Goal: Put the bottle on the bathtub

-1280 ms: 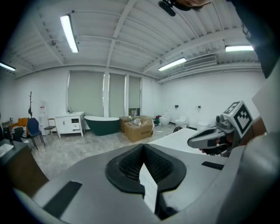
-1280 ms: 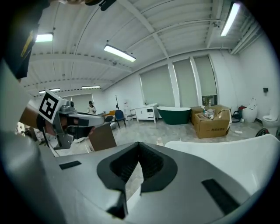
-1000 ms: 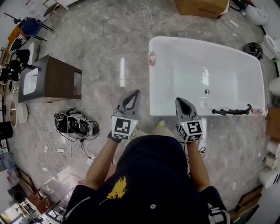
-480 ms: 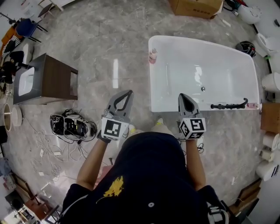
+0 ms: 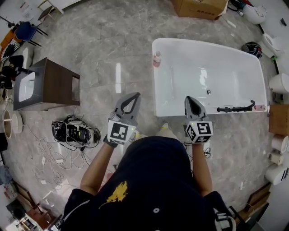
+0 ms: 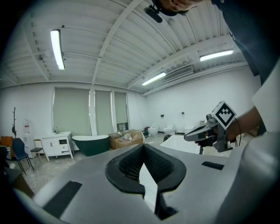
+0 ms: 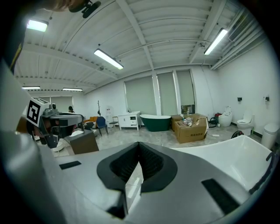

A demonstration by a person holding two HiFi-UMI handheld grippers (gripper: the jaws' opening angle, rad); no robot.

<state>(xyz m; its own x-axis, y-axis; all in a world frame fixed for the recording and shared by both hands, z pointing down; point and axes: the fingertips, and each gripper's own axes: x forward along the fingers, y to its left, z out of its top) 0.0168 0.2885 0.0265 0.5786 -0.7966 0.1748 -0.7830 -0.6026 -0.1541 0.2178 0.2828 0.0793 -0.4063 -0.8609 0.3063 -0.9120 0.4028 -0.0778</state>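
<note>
Marble floor surrounds the white bathtub. A pink bottle stands upright at its far-left corner, ahead of the left gripper, which is nearer than the right gripper. Both grippers' fingers are closed and empty.

Grey marble floor; brown vanity cabinet left; cardboard box top; strip lights overhead.

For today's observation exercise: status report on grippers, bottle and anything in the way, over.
Left gripper and right gripper shut, empty, short of white bathtub. Small pink bottle stands on its left rim. Curved black fixture on near rim.
</note>
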